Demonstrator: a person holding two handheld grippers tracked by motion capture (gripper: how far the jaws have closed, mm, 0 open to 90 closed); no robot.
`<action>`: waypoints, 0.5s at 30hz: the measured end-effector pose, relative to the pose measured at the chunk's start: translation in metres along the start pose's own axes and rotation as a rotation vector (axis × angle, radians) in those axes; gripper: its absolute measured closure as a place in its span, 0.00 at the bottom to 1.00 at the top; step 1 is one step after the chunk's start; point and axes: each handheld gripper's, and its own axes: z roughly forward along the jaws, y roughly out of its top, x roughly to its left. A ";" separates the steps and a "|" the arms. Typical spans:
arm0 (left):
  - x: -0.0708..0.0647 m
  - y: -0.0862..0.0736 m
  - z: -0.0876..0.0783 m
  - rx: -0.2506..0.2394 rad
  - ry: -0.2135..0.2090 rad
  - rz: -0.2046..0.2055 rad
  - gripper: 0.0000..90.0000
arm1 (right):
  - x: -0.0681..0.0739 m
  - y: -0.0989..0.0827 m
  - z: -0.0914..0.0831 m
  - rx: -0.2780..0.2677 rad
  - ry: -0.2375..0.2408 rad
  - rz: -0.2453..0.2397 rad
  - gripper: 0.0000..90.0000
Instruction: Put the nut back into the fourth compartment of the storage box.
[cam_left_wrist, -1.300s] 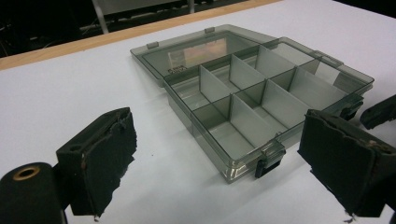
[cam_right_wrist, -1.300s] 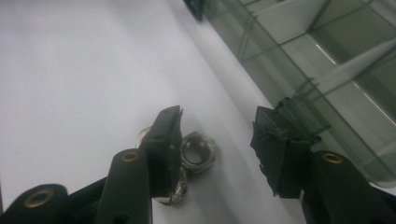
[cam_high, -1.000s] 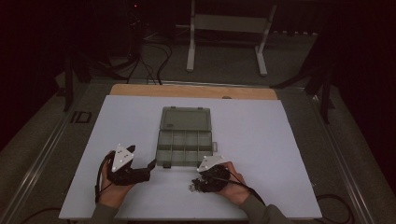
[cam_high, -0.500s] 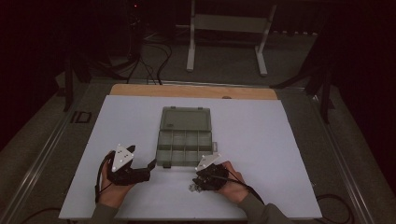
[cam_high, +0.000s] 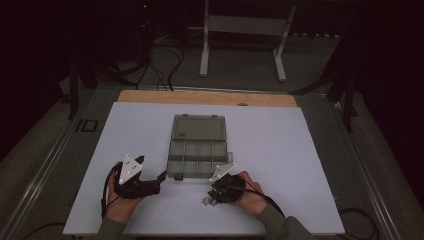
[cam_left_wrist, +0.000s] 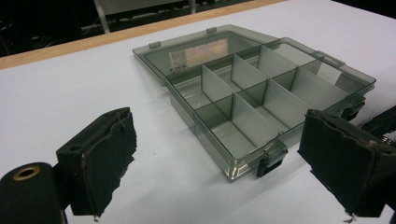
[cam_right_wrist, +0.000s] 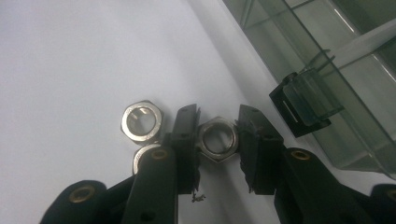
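White table sheet (cam_high: 300, 165), wooden board edge (cam_high: 210, 97), metal stand (cam_high: 240, 30), floor cables (cam_high: 160, 60)

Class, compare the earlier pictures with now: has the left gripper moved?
No. The left gripper sits at the same spot beside the open organiser box.

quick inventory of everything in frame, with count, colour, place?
Compartment box: 1, smoky clear plastic, lid open flat, black latches, mid table.
Hex nuts: 3, silver; one between the right gripper's jaws, one loose beside them, one partly hidden behind a jaw.
Table sheet: 1, white, over a wooden board.
Metal stand: 1, grey-white, floor beyond the table.
Cables: several, black, floor behind.
Left gripper: 1, black, open, aimed at the box's near corner.
Right gripper: 1, black, jaws just closed onto the nut.
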 end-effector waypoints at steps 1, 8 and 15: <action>0.001 0.000 -0.001 0.001 0.001 0.000 0.12 | -0.001 0.000 0.000 0.001 0.002 0.000 0.76; 0.002 -0.001 -0.003 -0.003 0.004 -0.003 0.12 | -0.001 0.001 -0.001 0.008 -0.001 -0.011 0.77; 0.002 -0.001 -0.003 -0.004 0.003 -0.001 0.12 | -0.001 0.000 -0.002 0.018 -0.003 -0.019 0.78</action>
